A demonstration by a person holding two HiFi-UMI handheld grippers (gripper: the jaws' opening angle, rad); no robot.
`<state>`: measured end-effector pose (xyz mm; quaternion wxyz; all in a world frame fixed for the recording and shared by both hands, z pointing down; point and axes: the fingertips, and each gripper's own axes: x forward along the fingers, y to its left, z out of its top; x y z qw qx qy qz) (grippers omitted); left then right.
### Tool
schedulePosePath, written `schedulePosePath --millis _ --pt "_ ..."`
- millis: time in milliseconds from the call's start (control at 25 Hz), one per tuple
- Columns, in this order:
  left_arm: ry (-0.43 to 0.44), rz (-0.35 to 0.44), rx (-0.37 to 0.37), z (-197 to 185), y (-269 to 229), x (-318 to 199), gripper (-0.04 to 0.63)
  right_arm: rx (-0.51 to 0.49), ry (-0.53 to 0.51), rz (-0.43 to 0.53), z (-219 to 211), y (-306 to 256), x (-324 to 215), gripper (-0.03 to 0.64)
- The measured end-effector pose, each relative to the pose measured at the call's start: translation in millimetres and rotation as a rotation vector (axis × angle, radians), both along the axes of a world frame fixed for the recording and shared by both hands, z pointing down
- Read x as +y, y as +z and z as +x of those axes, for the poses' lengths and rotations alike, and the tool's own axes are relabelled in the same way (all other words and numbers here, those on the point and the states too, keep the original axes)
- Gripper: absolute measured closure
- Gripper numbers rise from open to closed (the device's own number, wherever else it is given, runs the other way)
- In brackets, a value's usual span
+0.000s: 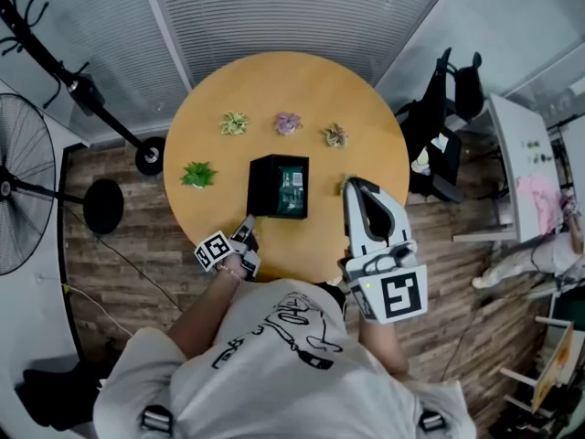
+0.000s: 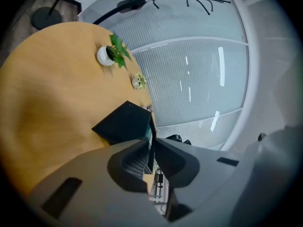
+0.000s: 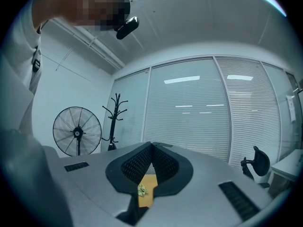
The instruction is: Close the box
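Head view puts the left tongs [image 1: 247,232] nearest, low over the near rim of the round wooden table [image 1: 274,85]. They sit at about 7 o'clock of the black rectangular box [image 1: 263,186], just beside its near left corner. Left gripper view shows them a narrow slit apart, with a thin dark edge of the box [image 2: 124,124] running up through the slit; neither pad can be seen pressing on it. The right tongs [image 1: 351,187] hover at the box's 3 o'clock, apart from it, tips together and empty.

The box sits at the table's centre, open, with something greenish showing in its 3 o'clock half. The dark panel on its 9 o'clock side looks like the lid. Closing seems to be at the approach only, since the lid is not yet down. Next, the left tongs would need to pinch that thin edge firmly and swing it over toward 3 o'clock without dragging the box.

Beyond, a green leafy plant in a white pot [image 1: 197,174] stands at 9 o'clock, and three small potted plants [image 1: 288,123] line up at 12 o'clock.
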<state>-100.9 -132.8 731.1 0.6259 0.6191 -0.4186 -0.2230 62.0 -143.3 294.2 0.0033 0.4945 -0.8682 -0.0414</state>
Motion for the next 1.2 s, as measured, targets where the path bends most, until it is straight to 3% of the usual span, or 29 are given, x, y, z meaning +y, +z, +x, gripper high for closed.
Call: schedulePosePath --millis 240,520,760,1200 --pt "-0.031 -0.065 0.069 -1 28 2 0.544 -0.001 -0.002 0.01 -3 -2 2 0.601" --pt "-0.102 -0.16 0.251 -2 66 6 0.505 0.0 -0.005 0.009 -5 0 3 0.601" --pt "-0.147 -0.214 0.339 -6 88 12 0.465 0.002 -0.009 -0.013 -5 5 5 0.601" --pt "-0.179 -0.227 0.389 -4 95 -2 0.416 0.016 -0.006 -0.009 -6 3 5 0.601"
